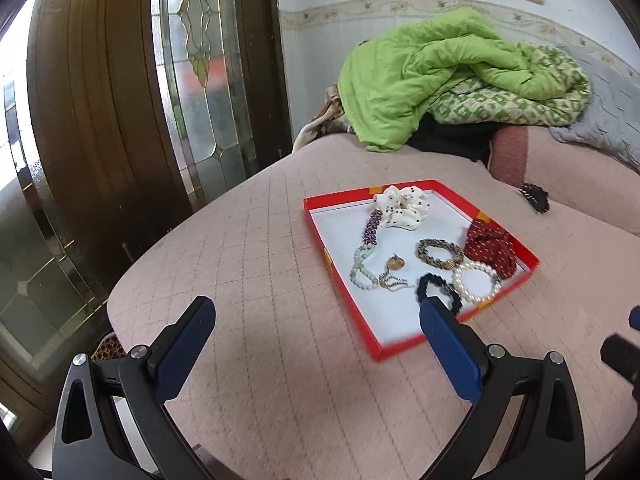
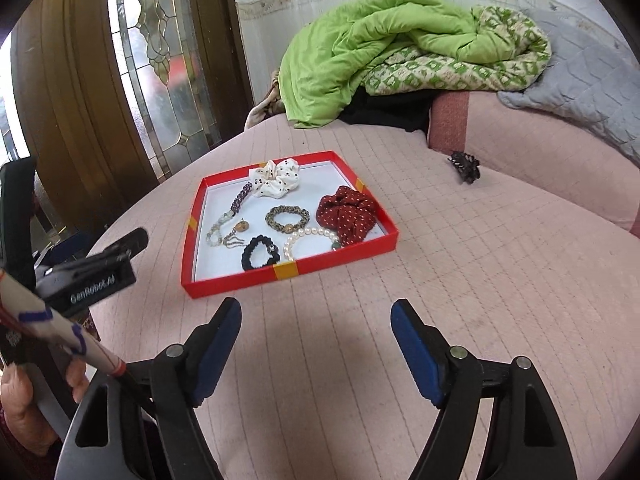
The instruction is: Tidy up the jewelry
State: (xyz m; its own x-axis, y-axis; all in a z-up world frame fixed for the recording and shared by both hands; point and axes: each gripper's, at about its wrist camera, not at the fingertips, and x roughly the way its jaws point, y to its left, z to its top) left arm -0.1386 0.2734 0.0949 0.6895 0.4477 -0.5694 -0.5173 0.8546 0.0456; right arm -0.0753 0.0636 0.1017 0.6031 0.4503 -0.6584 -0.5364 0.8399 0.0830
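A red tray (image 1: 352, 304) (image 2: 224, 280) with a white floor lies on the pink quilted bed. In it are a white dotted scrunchie (image 1: 402, 206) (image 2: 276, 180), a red dotted scrunchie (image 1: 492, 246) (image 2: 346, 214), a pearl bracelet (image 1: 476, 282) (image 2: 310, 240), a gold-brown bracelet (image 1: 438, 254) (image 2: 287, 218), a black hair tie (image 1: 438, 288) (image 2: 260, 258), a pale bead strand (image 1: 364, 268) (image 2: 218, 228) and a small pendant (image 1: 394, 264) (image 2: 242, 226). My left gripper (image 1: 316, 316) is open and empty, near the tray's front. My right gripper (image 2: 316, 316) is open and empty, in front of the tray.
A black hair claw (image 1: 534, 196) (image 2: 464, 166) lies on the bed to the right of the tray. A green quilt (image 1: 440, 76) (image 2: 400, 48) and grey blanket are piled at the back. A wooden glass-panelled door (image 1: 120, 100) stands left. The bed edge drops off at left.
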